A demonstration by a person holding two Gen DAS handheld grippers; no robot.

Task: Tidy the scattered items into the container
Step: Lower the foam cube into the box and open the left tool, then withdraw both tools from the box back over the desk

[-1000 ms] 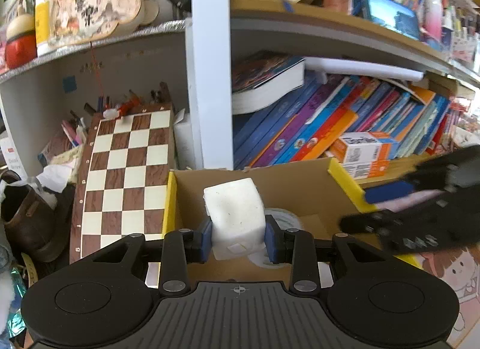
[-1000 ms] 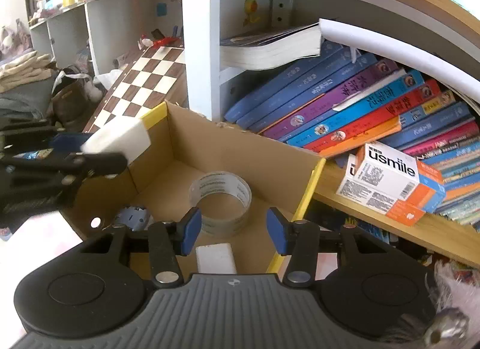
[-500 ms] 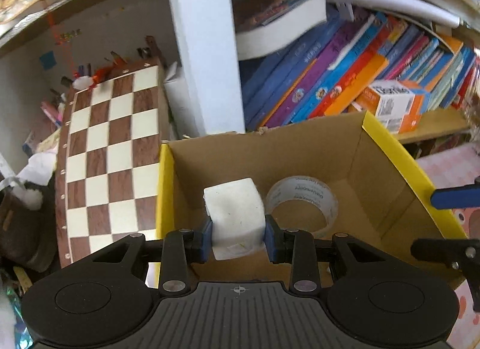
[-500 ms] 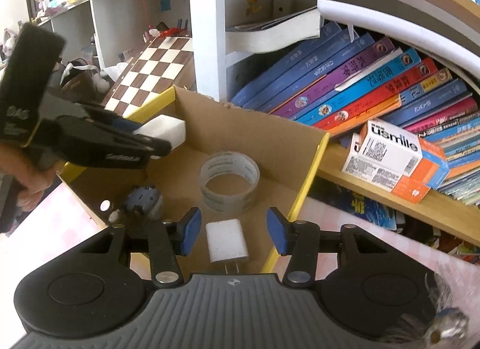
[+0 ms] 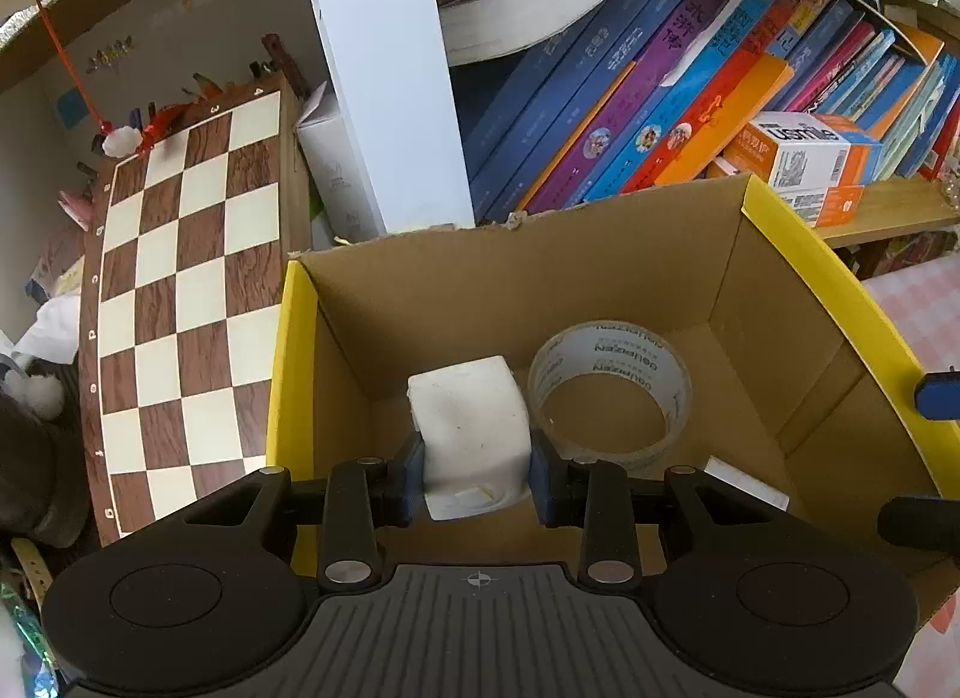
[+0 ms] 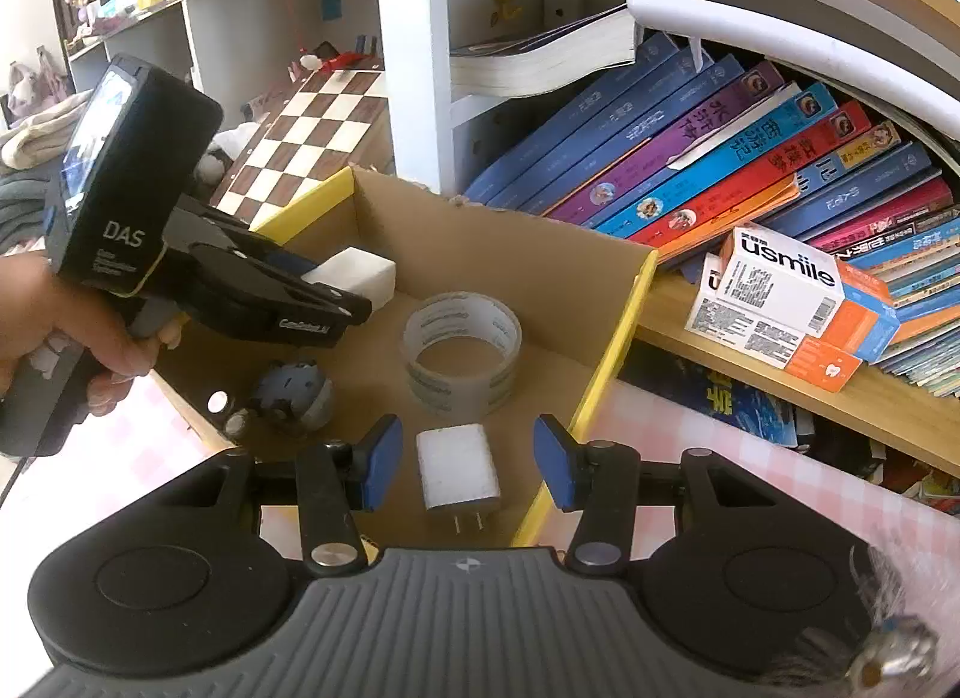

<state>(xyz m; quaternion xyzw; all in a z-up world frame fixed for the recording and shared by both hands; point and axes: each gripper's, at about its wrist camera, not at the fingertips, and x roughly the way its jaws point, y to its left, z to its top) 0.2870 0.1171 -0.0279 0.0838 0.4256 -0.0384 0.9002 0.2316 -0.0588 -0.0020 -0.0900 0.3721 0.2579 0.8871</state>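
The white foam block (image 5: 471, 434) sits clenched between the pads of my left gripper (image 5: 474, 479), held above the floor of the cardboard box (image 5: 540, 278), inside its yellow-edged left wall. From the right wrist view the block (image 6: 354, 272) hangs over the box's rear left corner, clear of the cardboard. Already in the box lie a roll of clear tape (image 5: 612, 392), a white plug adapter (image 6: 459, 473) and a small grey-blue round object (image 6: 294, 392). My right gripper (image 6: 462, 473) stands spread and empty at the box's near rim, its pads either side of the adapter but not touching it.

Judgement: the step in hand is the release of the block. To do it well, I would lower the left gripper until the block is near the floor, in the bare patch left of the tape, then part the pads squarely so it drops flat. Foam is light and may bounce or cling to a pad; a low release guards against that. A chessboard (image 5: 180, 290) leans behind the box, well apart.
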